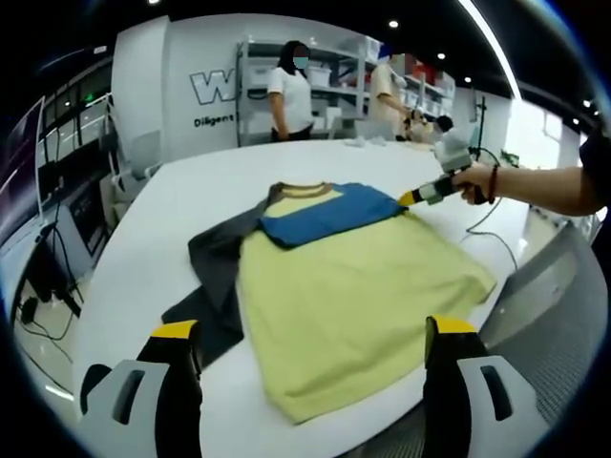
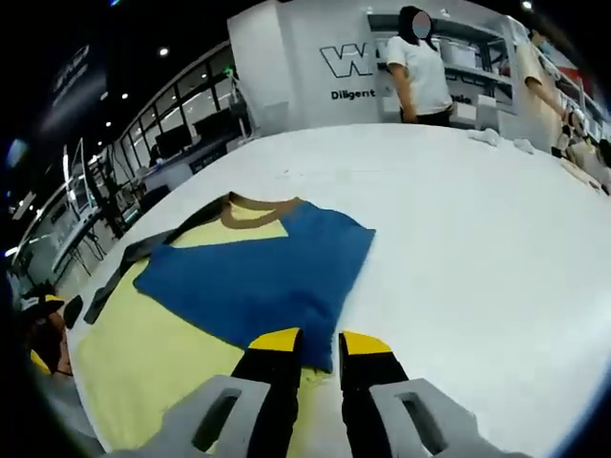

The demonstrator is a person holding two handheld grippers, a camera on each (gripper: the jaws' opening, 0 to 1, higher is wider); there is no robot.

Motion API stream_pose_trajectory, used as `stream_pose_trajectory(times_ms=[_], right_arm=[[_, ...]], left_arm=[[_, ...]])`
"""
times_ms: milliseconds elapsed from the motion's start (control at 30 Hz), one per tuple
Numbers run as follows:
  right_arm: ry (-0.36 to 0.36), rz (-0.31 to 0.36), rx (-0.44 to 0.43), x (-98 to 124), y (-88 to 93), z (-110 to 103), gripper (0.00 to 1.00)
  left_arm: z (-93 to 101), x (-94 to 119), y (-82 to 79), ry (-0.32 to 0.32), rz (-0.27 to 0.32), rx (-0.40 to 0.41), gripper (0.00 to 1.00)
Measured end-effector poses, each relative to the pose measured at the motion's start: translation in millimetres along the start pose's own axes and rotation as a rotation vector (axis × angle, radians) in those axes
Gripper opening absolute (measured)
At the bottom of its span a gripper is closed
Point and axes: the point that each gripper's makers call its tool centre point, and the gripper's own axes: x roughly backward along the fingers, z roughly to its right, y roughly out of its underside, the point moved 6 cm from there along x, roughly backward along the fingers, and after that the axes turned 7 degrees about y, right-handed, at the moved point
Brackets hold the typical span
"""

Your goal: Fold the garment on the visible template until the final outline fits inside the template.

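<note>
Left gripper [image 1: 310, 343] hung over the near edge of the white table [image 1: 181, 205], jaws wide apart, nothing between them. Yellow shirt [image 1: 348, 301] lay flat ahead, its blue sleeve [image 1: 329, 212] folded across the chest below the tan collar [image 1: 305, 190]. Dark template [image 1: 215, 272] showed from under the shirt's left side. Right gripper [image 1: 409, 198], held by a hand [image 1: 474, 181], touched the sleeve's edge. Two people [image 1: 289, 91] stood by shelves [image 1: 329, 81] beyond the table.

Large "W" above partly hidden "Diligent" on the white back wall [image 2: 315, 48]
</note>
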Motion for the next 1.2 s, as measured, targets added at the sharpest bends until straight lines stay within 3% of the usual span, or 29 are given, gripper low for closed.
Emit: stream_pose_trajectory(times_ms=[333,633,1200], right_arm=[[0.045,-0.001,0.035,5.8,10.4,-1.4,0.00],[0.060,-0.010,0.075,5.2,5.7,3.3,0.00],[0.122,-0.036,0.151,2.8,-7.8,37.3,0.00]], left_arm=[[0.4,0.1,-0.3,-0.001,0.000,-0.003,0.94],[0.2,1.2,-0.2,-0.008,0.002,-0.002,0.93],[-2.1,1.5,0.0,-0.020,0.006,0.009,0.93]])
